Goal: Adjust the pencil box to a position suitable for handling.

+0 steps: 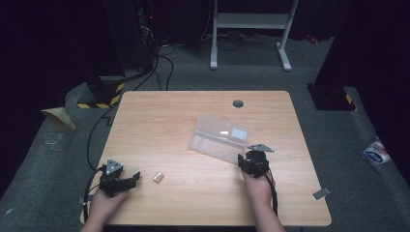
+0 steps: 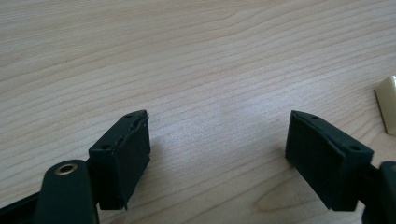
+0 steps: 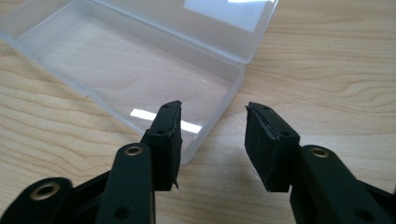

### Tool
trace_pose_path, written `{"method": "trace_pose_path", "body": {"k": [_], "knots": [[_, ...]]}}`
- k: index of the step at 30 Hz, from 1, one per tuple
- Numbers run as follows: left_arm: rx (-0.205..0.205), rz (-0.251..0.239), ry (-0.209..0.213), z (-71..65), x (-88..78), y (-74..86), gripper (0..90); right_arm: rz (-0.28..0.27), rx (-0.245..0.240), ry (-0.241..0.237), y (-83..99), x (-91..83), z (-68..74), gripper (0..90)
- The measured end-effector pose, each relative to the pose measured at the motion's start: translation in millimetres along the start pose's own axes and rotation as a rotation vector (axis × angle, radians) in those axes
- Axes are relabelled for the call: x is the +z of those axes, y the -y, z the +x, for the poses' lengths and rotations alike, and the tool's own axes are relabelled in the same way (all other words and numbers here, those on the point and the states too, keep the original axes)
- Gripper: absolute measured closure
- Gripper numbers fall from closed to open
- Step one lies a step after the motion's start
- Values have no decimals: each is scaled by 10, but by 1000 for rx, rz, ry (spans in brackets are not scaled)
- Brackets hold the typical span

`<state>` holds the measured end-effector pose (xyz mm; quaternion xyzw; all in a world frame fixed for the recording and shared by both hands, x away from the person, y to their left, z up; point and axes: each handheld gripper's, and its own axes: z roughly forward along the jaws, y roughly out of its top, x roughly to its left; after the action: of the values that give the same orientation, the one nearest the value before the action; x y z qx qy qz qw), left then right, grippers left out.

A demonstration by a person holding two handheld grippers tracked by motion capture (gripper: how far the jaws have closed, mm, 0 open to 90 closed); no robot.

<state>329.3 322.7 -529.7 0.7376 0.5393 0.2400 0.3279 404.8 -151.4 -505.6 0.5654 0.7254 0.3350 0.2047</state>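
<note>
Black right gripper (image 3: 212,140), jaws parted and empty, straddles the near corner of a clear plastic box (image 3: 140,70) at twelve o'clock; light, slick, brittle-looking, best pinched on its wall. Left gripper (image 1: 116,180) gapes empty.

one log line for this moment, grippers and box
left gripper: open, empty | right gripper: open, at corner of clear box | box lid open, inside empty | small beige piece: on table

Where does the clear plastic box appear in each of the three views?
High view: clear plastic box lies right of the table's centre, just ahead of the right tongs.
Left gripper view: the box is not in this picture.
Right gripper view: box at upper left, its near corner between the tongs.
Shared landmark: the wooden table.
</note>
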Motion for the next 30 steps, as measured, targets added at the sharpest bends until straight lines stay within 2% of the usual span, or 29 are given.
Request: {"method": "trace_pose_path", "body": {"k": [4, 5, 8, 11, 20, 30], "knots": [[0, 0, 0, 0, 1, 0, 222, 5, 23, -27, -1, 34, -6, 636], [5, 0, 0, 4, 1, -3, 222, 16, 13, -31, 2, 57, -6, 679], [5, -1, 0, 4, 2, -2, 222, 18, 0, -31, 4, 66, -11, 735], [5, -1, 0, 4, 2, -2, 222, 21, 7, -30, 2, 62, -9, 749], [4, -2, -1, 4, 3, -2, 222, 28, -24, -27, 12, 21, -11, 787], [7, 1, 3, 6, 4, -5, 222, 15, -73, -58, 66, 10, 134, 791]]}}
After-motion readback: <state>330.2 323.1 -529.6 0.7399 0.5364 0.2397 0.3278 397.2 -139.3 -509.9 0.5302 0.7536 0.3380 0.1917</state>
